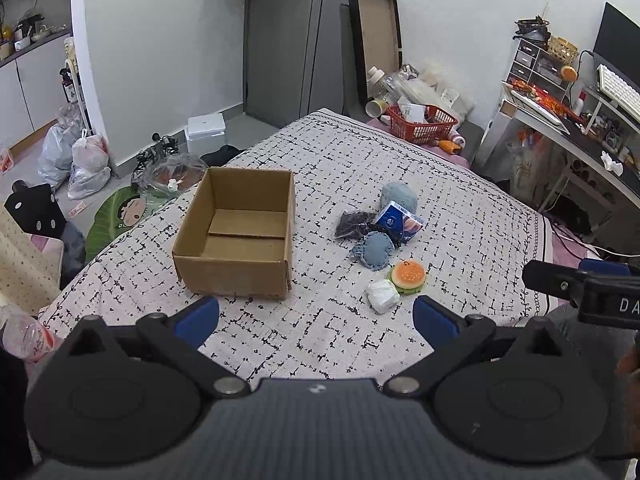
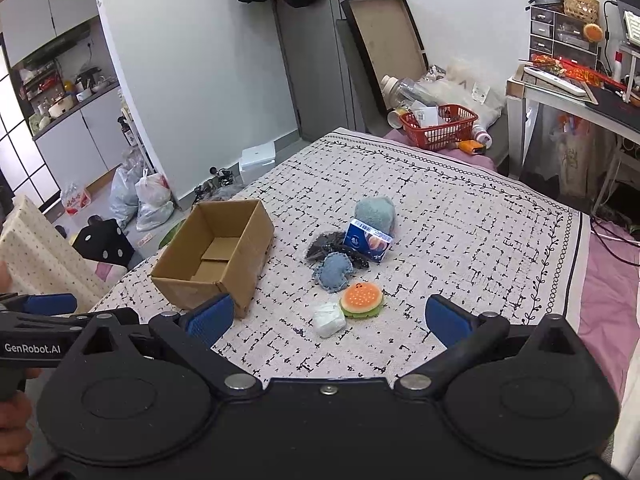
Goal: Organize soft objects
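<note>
An open, empty cardboard box sits on the patterned bed cover. To its right lies a cluster of soft things: a white wad, a burger toy, a blue denim heart, a dark pouch, a blue tissue pack and a teal plush. My left gripper is open and empty, above the near bed. My right gripper is open and empty, just short of the white wad.
A red basket stands past the far bed edge, by bottles and a framed board. A desk is at the right. Bags and a white box lie on the floor at the left.
</note>
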Demonstrator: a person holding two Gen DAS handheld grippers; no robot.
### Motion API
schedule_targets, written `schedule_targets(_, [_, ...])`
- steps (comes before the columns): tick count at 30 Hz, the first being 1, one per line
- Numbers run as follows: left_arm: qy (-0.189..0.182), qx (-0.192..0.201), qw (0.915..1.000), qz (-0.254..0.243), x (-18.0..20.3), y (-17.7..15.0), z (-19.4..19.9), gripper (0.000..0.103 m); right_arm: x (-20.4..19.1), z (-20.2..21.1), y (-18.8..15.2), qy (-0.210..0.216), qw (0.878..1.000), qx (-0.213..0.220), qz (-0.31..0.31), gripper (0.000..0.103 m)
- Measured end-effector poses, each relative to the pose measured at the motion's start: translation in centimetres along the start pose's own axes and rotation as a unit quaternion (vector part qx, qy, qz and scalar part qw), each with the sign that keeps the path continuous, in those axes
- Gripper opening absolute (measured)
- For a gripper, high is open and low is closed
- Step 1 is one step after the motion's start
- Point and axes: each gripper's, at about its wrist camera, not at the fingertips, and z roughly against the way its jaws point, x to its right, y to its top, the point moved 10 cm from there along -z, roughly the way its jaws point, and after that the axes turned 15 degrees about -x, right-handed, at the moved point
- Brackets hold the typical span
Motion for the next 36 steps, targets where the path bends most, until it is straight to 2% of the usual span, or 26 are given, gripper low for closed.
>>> schedule_targets(36, [-0.004, 0.006, 1.0000, -0.001, 0.47, 0.37, 0.78, 0.102, -0.44, 0.23, -0.17, -0.002, 1.000, 0.000, 0.012, 0.103])
